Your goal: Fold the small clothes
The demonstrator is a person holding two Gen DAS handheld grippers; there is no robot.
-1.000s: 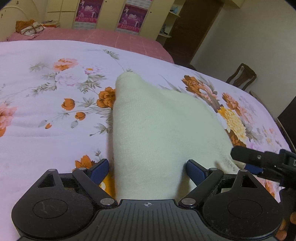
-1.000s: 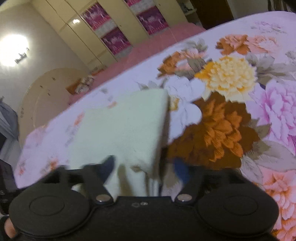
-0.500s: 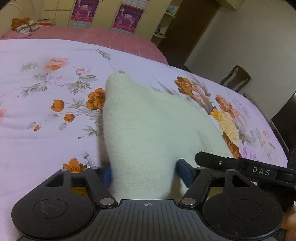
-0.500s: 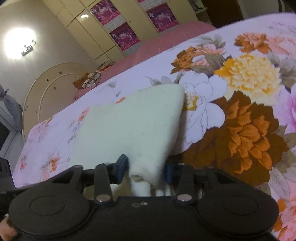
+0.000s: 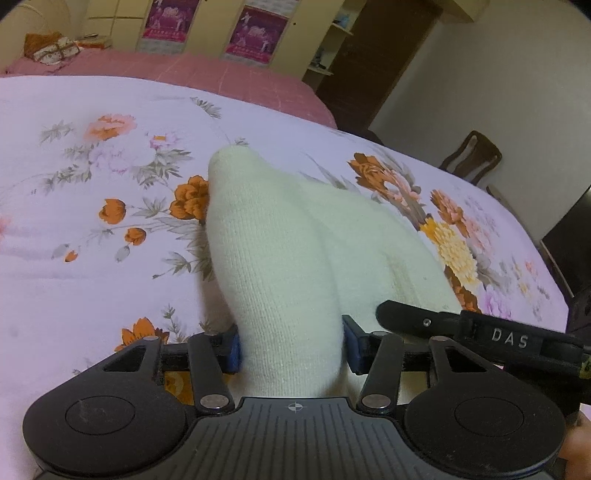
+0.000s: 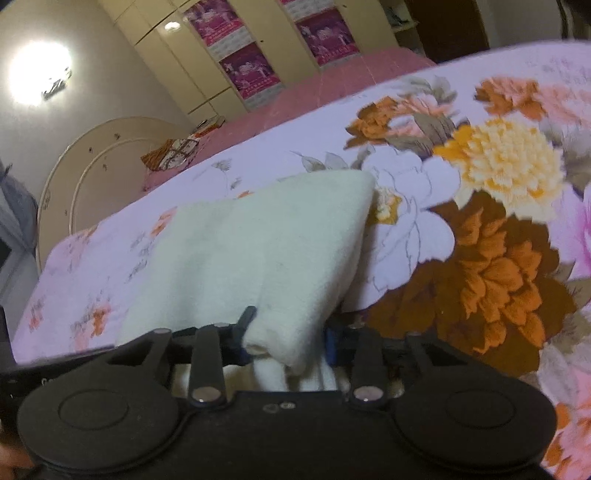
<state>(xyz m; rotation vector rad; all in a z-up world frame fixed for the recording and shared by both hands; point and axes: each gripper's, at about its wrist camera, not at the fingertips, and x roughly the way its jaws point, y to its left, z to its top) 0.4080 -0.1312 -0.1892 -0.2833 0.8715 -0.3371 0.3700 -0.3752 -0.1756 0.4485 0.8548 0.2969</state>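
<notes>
A bedroom in a home — the bed [image 5: 92, 288] fills most of both views, spread with a pale lilac floral bedcover [image 6: 498, 229] printed with orange, yellow and pink blooms, and a pink quilted sheet [image 5: 229, 75] at its far side. Beyond it stands a cream built-in wardrobe [image 6: 221, 48] with magenta posters [image 5: 258, 31] on its doors. A dark wooden door [image 5: 373, 66], a wooden chair [image 5: 472, 157] against the plain wall, a curved cream headboard [image 6: 85, 173] and a glowing wall lamp [image 6: 38, 74] — all domestic furnishings.

cream knit garment [image 5: 295, 258] on lilac bedspread [image 5: 74, 295] w/ orange, yellow & pink flowers.
</notes>
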